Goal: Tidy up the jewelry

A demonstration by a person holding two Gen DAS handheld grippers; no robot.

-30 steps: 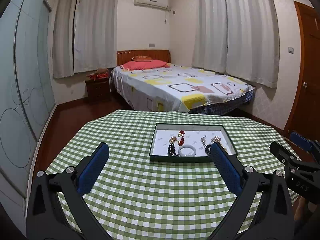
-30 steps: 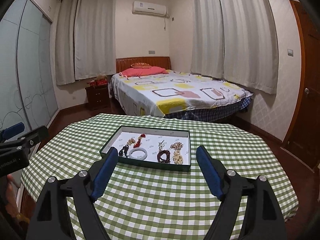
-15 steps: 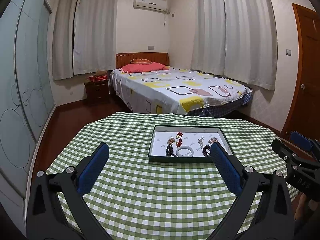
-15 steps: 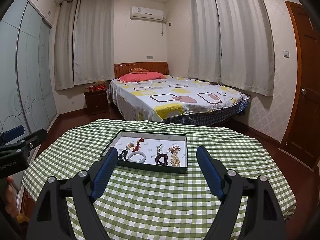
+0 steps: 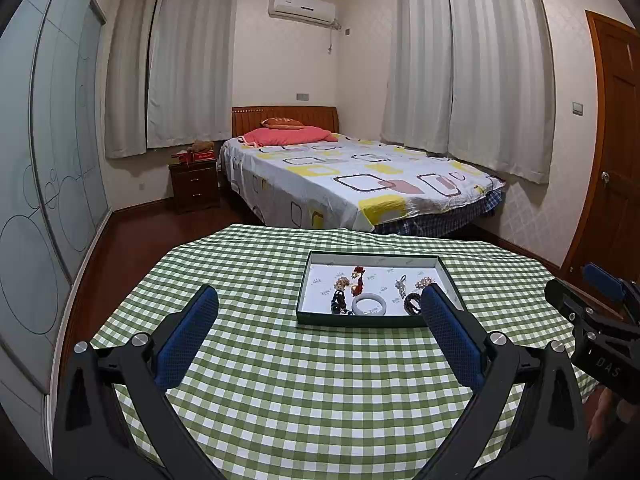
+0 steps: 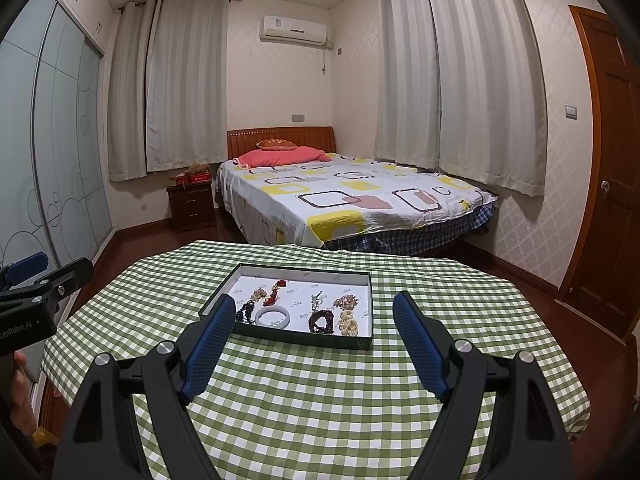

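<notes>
We see shallow tray (image 5: 376,322) flat on checked surface (image 5: 304,404), long axis left-right, jewelry inside: pale bangle (image 5: 370,305), dark bead strand (image 6: 321,321). Left tool (image 5: 318,300) raised short of tray, fingers spread wide, empty. Right tool (image 6: 314,307) level, likewise agape, holding nothing.

Checked cloth tablecloth (image 6: 320,408); matt dark cardboard tray (image 6: 304,339); glossy pale bangle (image 6: 273,316).
</notes>
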